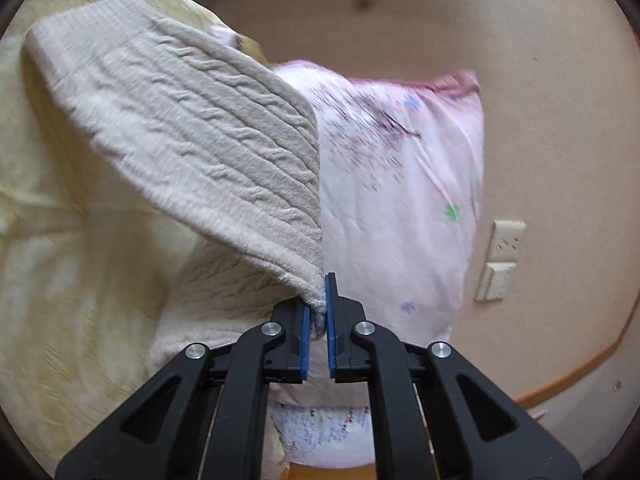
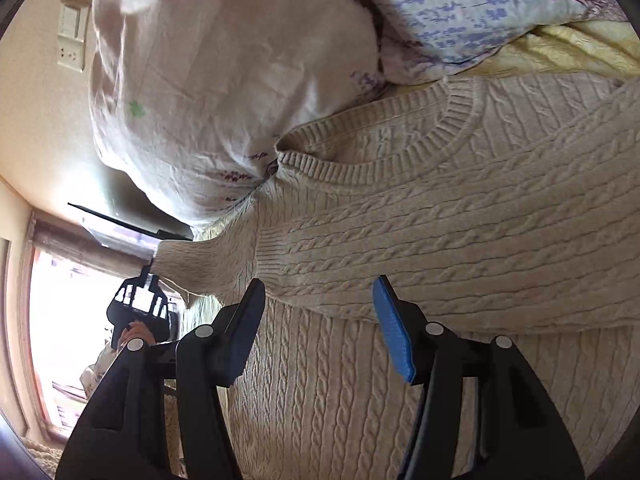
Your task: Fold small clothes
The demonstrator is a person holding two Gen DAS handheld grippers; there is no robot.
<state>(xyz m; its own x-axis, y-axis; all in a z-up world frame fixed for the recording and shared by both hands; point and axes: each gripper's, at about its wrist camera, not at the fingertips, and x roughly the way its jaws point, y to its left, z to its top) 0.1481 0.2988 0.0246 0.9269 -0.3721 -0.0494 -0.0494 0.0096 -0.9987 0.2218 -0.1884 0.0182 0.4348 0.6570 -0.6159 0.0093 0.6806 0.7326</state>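
Observation:
A beige cable-knit sweater [image 2: 440, 220] lies flat on the bed, its ribbed collar [image 2: 400, 152] toward the pillows. My left gripper [image 1: 319, 296] is shut on the end of a sleeve [image 1: 192, 128], which hangs lifted and stretches away to the upper left. In the right wrist view that sleeve [image 2: 208, 260] runs left off the sweater to the left gripper [image 2: 150, 270], held by a hand [image 2: 136, 332]. My right gripper [image 2: 320, 284] stands open just over the sweater's body, with nothing between its blue pads [image 2: 394, 332].
A pink pillow [image 1: 400, 200] leans against the wall behind the sweater, and a blue-printed pillow [image 2: 480, 8] lies beside it. A yellow sheet [image 1: 60, 240] covers the bed. Wall sockets [image 1: 500, 260] sit to the right. A bright window [image 2: 60, 320] lies beyond the left gripper.

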